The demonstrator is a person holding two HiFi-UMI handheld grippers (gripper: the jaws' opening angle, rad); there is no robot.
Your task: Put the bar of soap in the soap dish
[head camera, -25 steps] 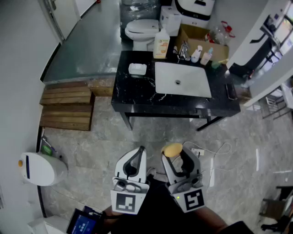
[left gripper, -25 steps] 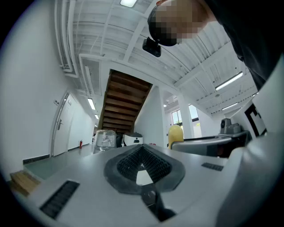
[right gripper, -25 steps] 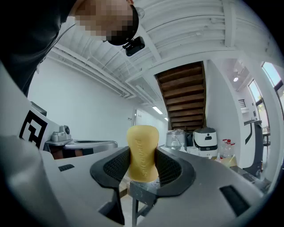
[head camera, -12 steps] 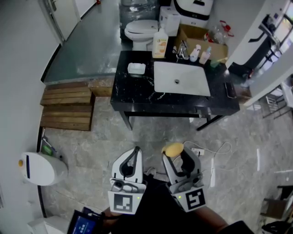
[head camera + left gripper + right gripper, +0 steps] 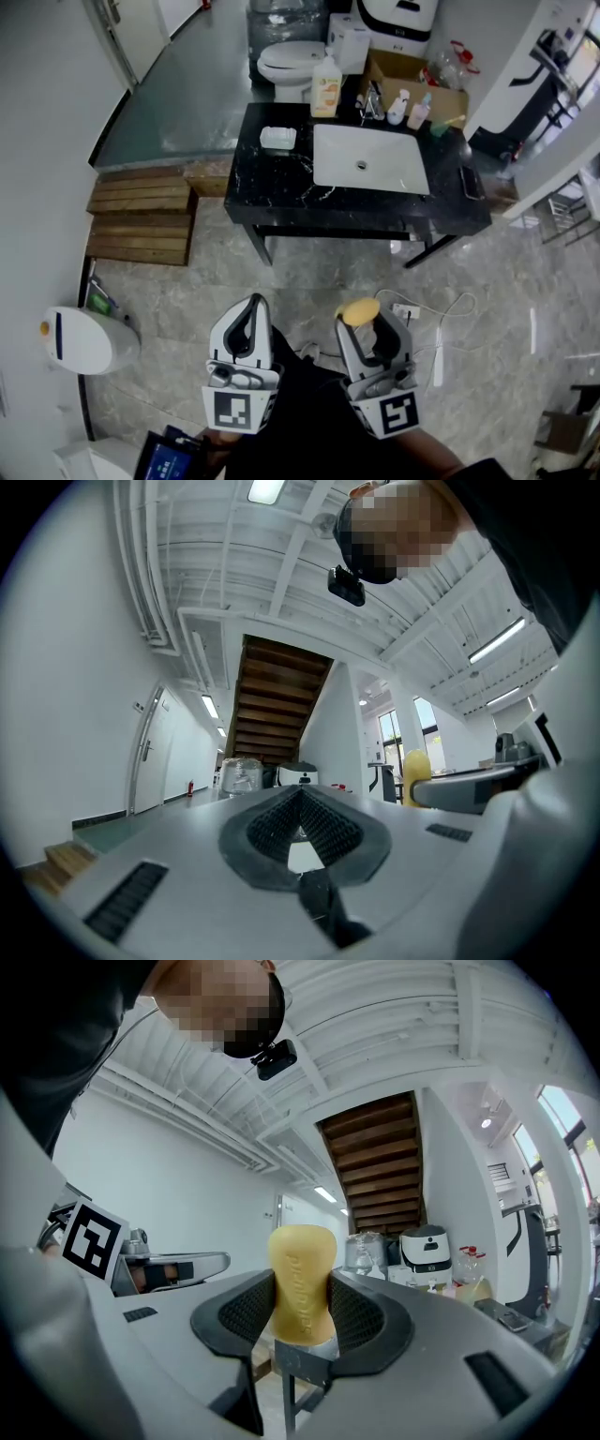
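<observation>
Two tongs rise from the bottom edge of the head view, above a grey stone floor (image 5: 309,267) and well short of the black worktop (image 5: 281,183). The left tongs (image 5: 255,304) has its jaws pressed together at the tips and grips nothing. The right tongs (image 5: 365,324) is clamped on one yellow bar of soap (image 5: 360,311), which stands upright with its lower end hidden between the ribbed pads (image 5: 361,1312). One white soap dish (image 5: 277,139) sits near the worktop's far left corner, well apart from the soap; what lies in it is too small to tell. One white sink (image 5: 370,159) fills the worktop's middle. At least three bottles (image 5: 325,89) stand along its back edge.
</observation>
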